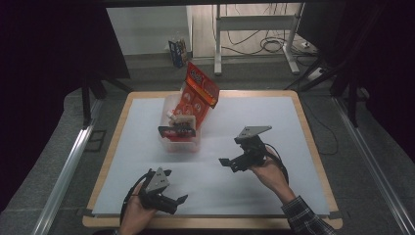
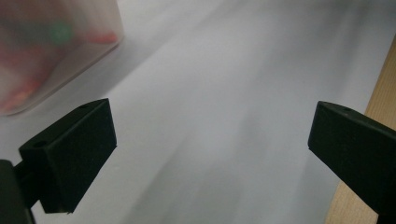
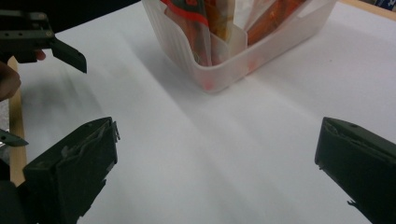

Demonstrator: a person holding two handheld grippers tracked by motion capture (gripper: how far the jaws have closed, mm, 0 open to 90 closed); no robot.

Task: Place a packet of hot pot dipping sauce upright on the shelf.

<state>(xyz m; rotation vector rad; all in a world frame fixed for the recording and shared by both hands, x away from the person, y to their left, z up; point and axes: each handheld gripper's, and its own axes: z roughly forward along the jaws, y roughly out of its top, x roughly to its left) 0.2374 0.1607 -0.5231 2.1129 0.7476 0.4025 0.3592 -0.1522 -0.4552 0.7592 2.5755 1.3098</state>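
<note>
- The bin, a clear plastic tub, sits toward the far left of the white sheet; red-and-orange packets stand in it, and one tall packet leans out over its far right edge.
- The left gripper is well short of the bin, near the table's front edge, jaws spread wide and empty. In the left gripper view the bin is a blur at the upper left, with the wooden table edge at the right.
- The right gripper is to the right of the bin and somewhat nearer the person, also wide open with nothing between the jaws. In the right gripper view the bin lies straight ahead.
- Risk: the leaning packet looks top-heavy; a knock on the bin wall could tip it out onto the sheet.
- Risk: the bin looks light, so a one-sided push from the right gripper could slide or turn it instead of giving a grip.
- Risk: the packets are packed tight, so open jaws may catch two at once or crumple one.
- Risk: a black object rests across the bin's near part; I cannot tell what it is, and a reaching jaw could snag it.
- Risk: with both grippers closing on the bin, they could collide.
</note>
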